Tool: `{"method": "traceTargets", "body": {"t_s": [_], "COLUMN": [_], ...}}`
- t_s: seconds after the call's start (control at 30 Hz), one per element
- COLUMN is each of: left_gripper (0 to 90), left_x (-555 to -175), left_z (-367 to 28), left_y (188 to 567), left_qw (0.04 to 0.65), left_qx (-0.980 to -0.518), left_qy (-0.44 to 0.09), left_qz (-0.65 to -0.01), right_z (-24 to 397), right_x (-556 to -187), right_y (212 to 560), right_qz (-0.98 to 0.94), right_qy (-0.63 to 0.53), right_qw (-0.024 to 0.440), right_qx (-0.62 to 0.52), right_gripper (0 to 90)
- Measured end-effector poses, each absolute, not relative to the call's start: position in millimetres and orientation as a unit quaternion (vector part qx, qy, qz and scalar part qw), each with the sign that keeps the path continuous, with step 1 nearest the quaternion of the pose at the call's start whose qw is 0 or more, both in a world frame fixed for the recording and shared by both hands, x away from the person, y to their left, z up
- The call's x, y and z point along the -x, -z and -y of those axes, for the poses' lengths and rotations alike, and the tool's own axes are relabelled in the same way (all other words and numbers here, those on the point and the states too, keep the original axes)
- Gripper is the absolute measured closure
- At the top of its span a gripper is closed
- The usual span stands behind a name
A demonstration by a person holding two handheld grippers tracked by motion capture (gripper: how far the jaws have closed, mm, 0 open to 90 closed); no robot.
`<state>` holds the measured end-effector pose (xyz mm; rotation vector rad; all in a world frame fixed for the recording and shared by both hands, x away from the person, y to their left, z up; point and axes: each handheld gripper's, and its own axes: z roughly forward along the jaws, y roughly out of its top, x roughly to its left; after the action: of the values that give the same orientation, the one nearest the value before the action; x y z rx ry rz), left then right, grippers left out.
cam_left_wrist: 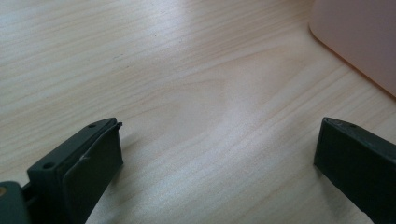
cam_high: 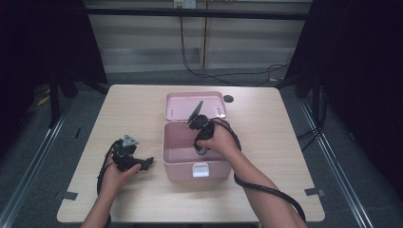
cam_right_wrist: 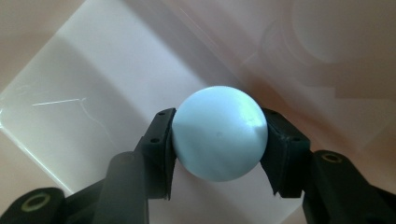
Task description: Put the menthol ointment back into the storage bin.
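Observation:
A pink box (cam_high: 177,164) with its lid (cam_high: 190,101) swung open stands in the middle of the table. My right gripper (cam_high: 201,149) reaches down into it. In the right gripper view a pale blue ball (cam_right_wrist: 219,133) sits clamped between the two black jaws of the right gripper (cam_right_wrist: 218,140), just above the box's pale floor (cam_right_wrist: 74,107). My left gripper (cam_high: 145,163) rests low over the table to the left of the box, pointing toward it. Its jaws stand wide apart over bare wood in the left gripper view, left gripper (cam_left_wrist: 217,154), with a corner of the pink box (cam_left_wrist: 359,42) ahead.
The wooden table (cam_high: 133,109) has free room on both sides of the box. A small dark round spot (cam_high: 228,99) lies behind the lid. The box's white latch (cam_high: 200,170) faces the front edge. Cables run on the floor beyond the table.

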<state>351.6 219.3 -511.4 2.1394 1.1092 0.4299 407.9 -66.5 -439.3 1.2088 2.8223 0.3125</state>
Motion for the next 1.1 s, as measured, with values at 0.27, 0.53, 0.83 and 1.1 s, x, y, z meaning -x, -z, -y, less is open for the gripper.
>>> {"method": "traceTargets", "body": {"t_s": [0.27, 0.53, 0.83, 1.1], "left_gripper": [0.5, 0.5, 0.5, 0.5], "left_x": [-352, -352, -352, -352], "left_z": [-219, -219, -219, -219], "left_y": [511, 511, 511, 511], "left_qw": [0.339, 0.340, 0.339, 0.339], "left_qx": [-0.822, -0.822, -0.822, -0.822], "left_qy": [-0.166, -0.165, -0.166, -0.165], "left_qz": [-0.426, -0.426, -0.426, -0.426], "right_z": [68, 68, 76, 85], "right_x": [-408, -405, -398, -390], "right_y": [435, 430, 413, 397], "right_qz": [-0.913, -0.914, -0.916, -0.918], "right_qy": [-0.112, -0.108, -0.117, -0.122], "right_qw": [0.032, 0.030, 0.038, 0.040], "right_qx": [-0.391, -0.389, -0.382, -0.375], "right_gripper": [47.3, 43.7, 40.1, 38.0]}}
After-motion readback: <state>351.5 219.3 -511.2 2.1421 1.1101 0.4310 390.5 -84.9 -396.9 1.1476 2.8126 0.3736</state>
